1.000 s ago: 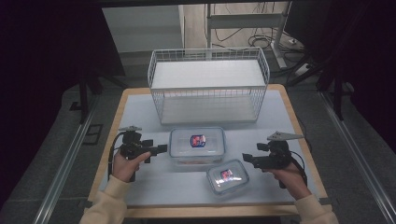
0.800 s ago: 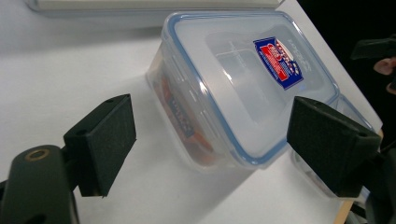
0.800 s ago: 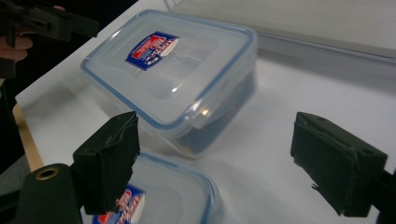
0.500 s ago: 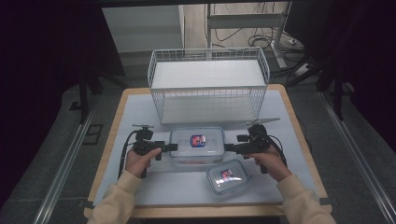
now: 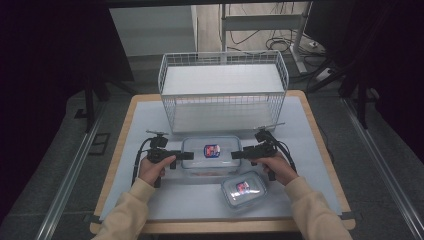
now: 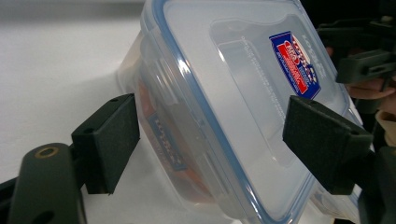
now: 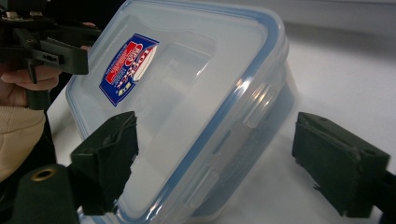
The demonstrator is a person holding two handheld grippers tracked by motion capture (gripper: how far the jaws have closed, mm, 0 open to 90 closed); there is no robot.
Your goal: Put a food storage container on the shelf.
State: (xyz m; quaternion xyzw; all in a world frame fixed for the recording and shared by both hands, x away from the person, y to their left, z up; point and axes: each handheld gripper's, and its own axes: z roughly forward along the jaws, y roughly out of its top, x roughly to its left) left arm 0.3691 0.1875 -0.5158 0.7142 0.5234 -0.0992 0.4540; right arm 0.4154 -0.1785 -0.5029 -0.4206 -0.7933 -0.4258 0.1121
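A large clear lidded container (image 5: 210, 155) with a blue rim and a red-blue sticker sits on the table in front of the basket. In the high view my left gripper (image 5: 187, 156) is at its left end and my right gripper (image 5: 235, 155) at its right end, pointing at each other. In the left gripper view the container (image 6: 233, 93) lies between the wide-open jaws of the left gripper (image 6: 210, 140). In the right gripper view the right gripper (image 7: 224, 161) stands open astride the container's (image 7: 187, 93) other end. Something orange shows inside the container.
A smaller lidded container (image 5: 243, 189) lies near the front, just under the right forearm. A white wire basket (image 5: 223, 95) stands behind the large container. The white mat (image 5: 150, 120) covers the wooden table, with bare room at the left and right.
Both hands have moved forward and inward from the table's sides. The grippers now straddle the two ends of the large container. The containers have not moved.
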